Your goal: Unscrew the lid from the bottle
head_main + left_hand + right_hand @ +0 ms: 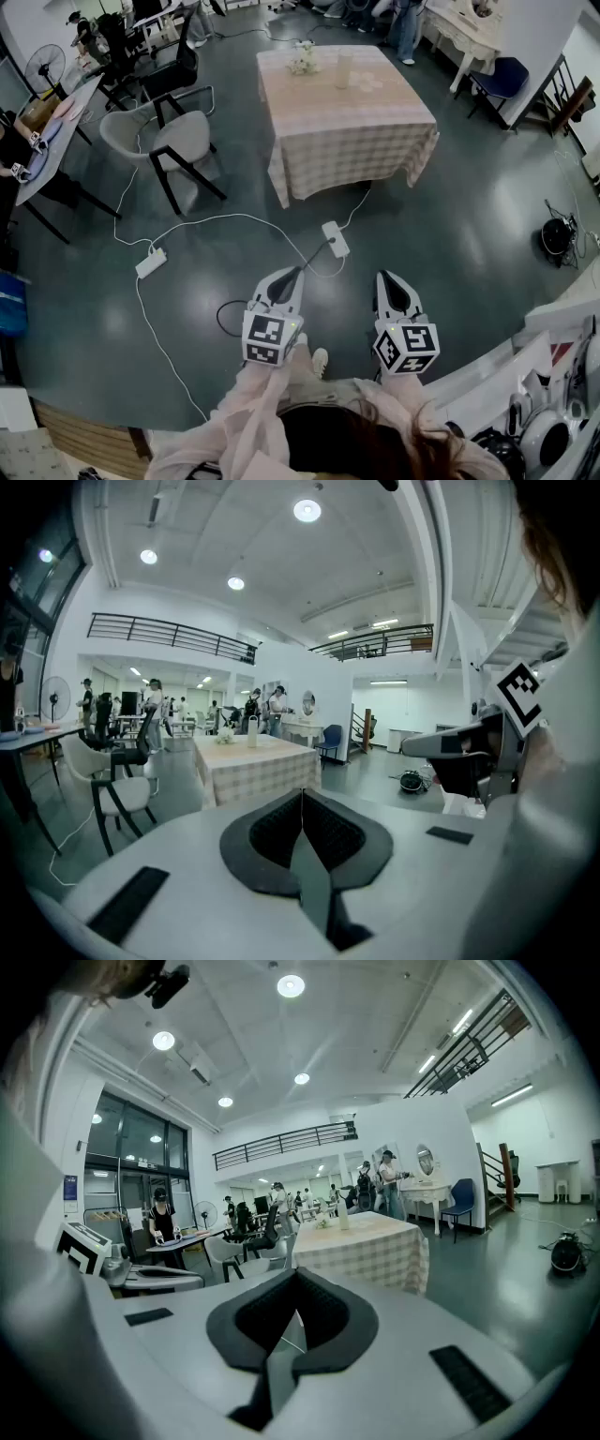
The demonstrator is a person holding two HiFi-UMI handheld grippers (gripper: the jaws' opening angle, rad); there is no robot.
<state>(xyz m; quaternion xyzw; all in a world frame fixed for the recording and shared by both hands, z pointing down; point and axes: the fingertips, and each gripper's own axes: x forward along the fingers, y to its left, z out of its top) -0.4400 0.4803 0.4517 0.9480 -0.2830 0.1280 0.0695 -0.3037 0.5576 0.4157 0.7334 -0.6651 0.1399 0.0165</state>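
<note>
The bottle [344,70] is standing upright on the checked-cloth surface [347,122], well apart from both grippers, straight ahead across the open floor [450,216]. Its long axis is running vertically. A small bunch of flowers [303,61] is sitting just beside it on the same surface.

The left gripper [298,272] and the right gripper [382,278] are hanging side by side near the person's body and pointing roughly toward the surface. The bottle is lying about between their two lines, so neither hand is looking clearly nearer.

Both pairs of fingers are resting together with nothing between them, as each gripper view is showing.

The bottle is too far off to tell whether its lid is on or what it holds. In my judgement, walking up to the surface is coming first.
</note>
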